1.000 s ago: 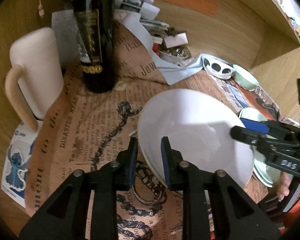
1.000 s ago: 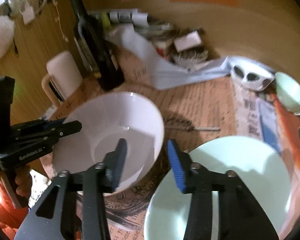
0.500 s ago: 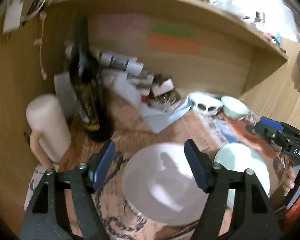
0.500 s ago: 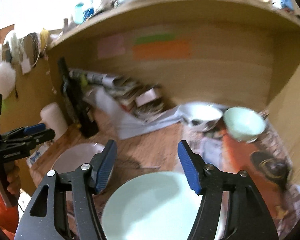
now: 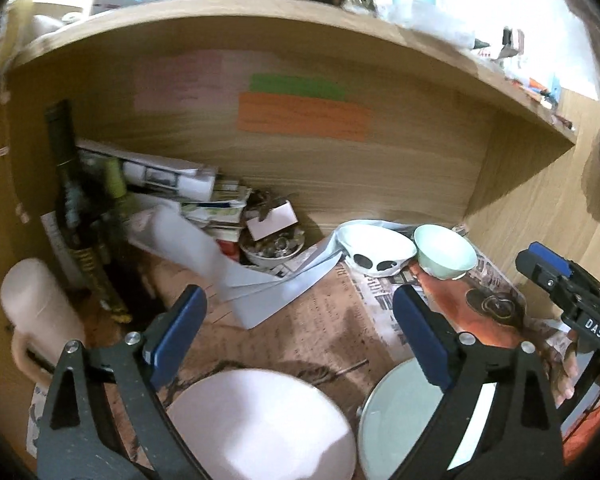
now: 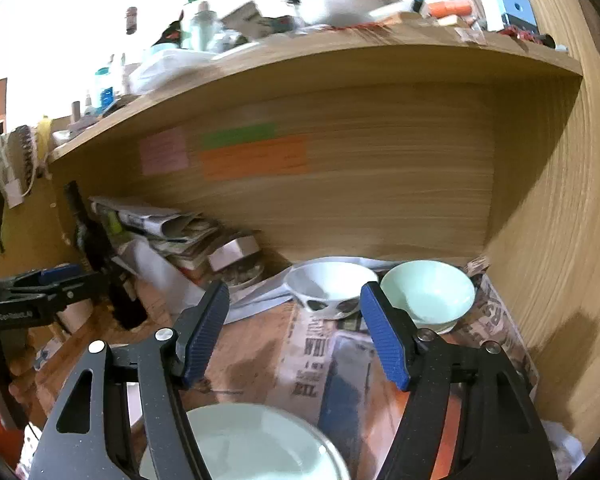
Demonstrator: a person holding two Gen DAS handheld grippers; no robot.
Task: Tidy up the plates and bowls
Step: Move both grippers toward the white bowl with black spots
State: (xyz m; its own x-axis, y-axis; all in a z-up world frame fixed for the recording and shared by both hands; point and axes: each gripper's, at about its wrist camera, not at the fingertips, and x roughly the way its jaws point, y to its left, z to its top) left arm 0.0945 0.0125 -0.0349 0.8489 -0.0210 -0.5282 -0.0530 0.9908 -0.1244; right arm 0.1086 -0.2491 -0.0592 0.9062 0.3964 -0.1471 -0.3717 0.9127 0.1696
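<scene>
Both tongs open, white bowl below, nr plate

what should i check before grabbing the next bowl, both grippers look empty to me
1. Left gripper open and holding nothing: ok.
2. Right gripper open and holding nothing: ok.
3. White bowl set down upright on the newspaper mat, apart from the green plate: ok.
4. Small green bowl at the back upright, with nothing in the way between it and the right gripper: ok.
5. Gap between the small green bowl and the patterned bowl wide enough for a finger: cannot tell, their rims look very close.
6. Wine bottle and mug well left of the route: ok.
</scene>
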